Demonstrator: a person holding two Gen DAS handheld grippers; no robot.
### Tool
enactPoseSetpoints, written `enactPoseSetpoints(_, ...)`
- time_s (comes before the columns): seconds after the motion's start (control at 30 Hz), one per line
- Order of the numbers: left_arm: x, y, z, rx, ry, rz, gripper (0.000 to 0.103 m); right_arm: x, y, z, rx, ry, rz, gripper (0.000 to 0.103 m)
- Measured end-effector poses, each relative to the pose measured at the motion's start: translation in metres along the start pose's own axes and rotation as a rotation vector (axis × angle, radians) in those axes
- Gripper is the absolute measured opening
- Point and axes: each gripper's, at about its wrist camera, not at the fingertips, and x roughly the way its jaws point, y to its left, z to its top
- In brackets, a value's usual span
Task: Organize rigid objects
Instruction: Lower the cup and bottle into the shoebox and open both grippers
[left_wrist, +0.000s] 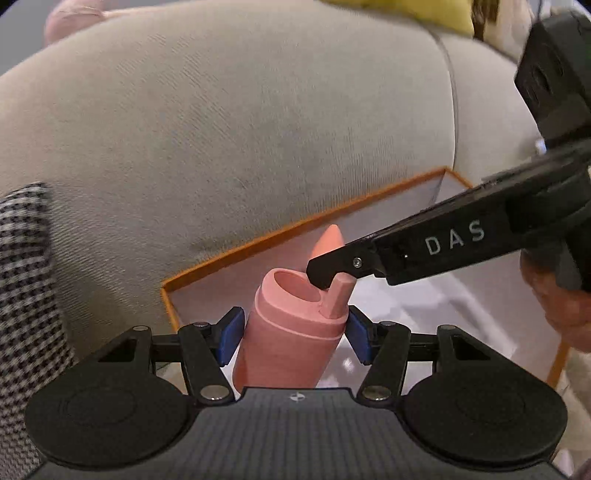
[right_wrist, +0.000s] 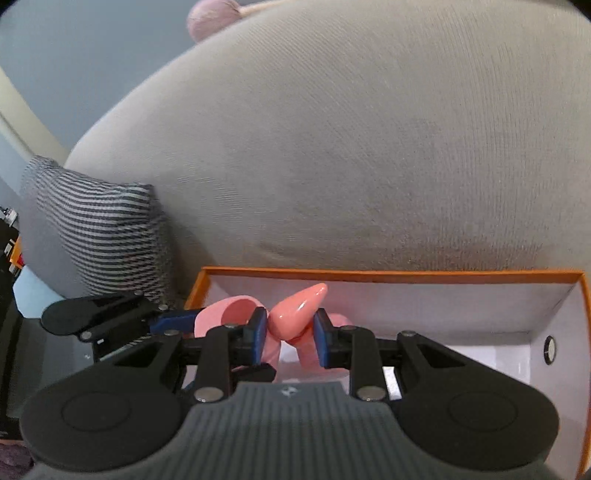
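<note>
My left gripper (left_wrist: 293, 334) fingers are clamped on the pink bottle body (left_wrist: 288, 332), held tilted over the orange-rimmed box (left_wrist: 258, 242) sitting against the grey sofa cushion (left_wrist: 221, 129). My right gripper (right_wrist: 290, 338) fingers pinch the glossy pink pointed cap piece (right_wrist: 295, 312), right at the bottle's open top, above the box interior.

We're counting two grippers, left gripper (left_wrist: 293, 332) and right gripper (right_wrist: 290, 332), one pink bottle (left_wrist: 291, 328), one orange-rimmed box (right_wrist: 388, 275), one checked cushion (right_wrist: 107, 236), and one beige sofa (left_wrist: 240, 129).
</note>
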Motion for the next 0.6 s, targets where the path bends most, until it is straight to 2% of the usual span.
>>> enactPoseSetpoints(0.1, 0.012, -0.004, 0.000, 0.036, 0.049, 0.019, 0.066, 0.008, -0.015, 0.001, 0.065, 0.029, 0.028, 0.023)
enactPoseSetpoints(0.2, 0.015, -0.010, 0.001, 0.061, 0.071, 0.052, 0.066, 0.010, -0.025, 0.003, 0.111, 0.023, 0.071, 0.022)
enactPoseSetpoints(0.37, 0.015, -0.021, -0.001, 0.130, 0.104, 0.086, 0.061, 0.006, -0.028, 0.001, 0.123, 0.020, 0.071, 0.021)
enactPoseSetpoints(0.43, 0.013, -0.024, -0.003, 0.140, 0.113, 0.087, 0.056, 0.004, -0.029, 0.001, 0.130, 0.022, 0.067, 0.022)
enactPoseSetpoints(0.47, 0.012, -0.025, -0.002, 0.141, 0.112, 0.092, 0.050, 0.003, -0.031, 0.001, 0.139, 0.025, 0.072, 0.021)
enactPoseSetpoints(0.5, 0.010, -0.027, -0.001, 0.151, 0.108, 0.090, 0.031, 0.003, -0.036, -0.001, 0.154, 0.028, 0.082, 0.020)
enactPoseSetpoints(0.53, 0.011, -0.030, 0.002, 0.159, 0.118, 0.100, 0.026, 0.004, -0.037, 0.000, 0.177, 0.034, 0.102, 0.018)
enactPoseSetpoints(0.6, 0.012, -0.031, 0.005, 0.172, 0.134, 0.147, 0.026, 0.004, -0.040, -0.002, 0.216, 0.041, 0.142, 0.013)
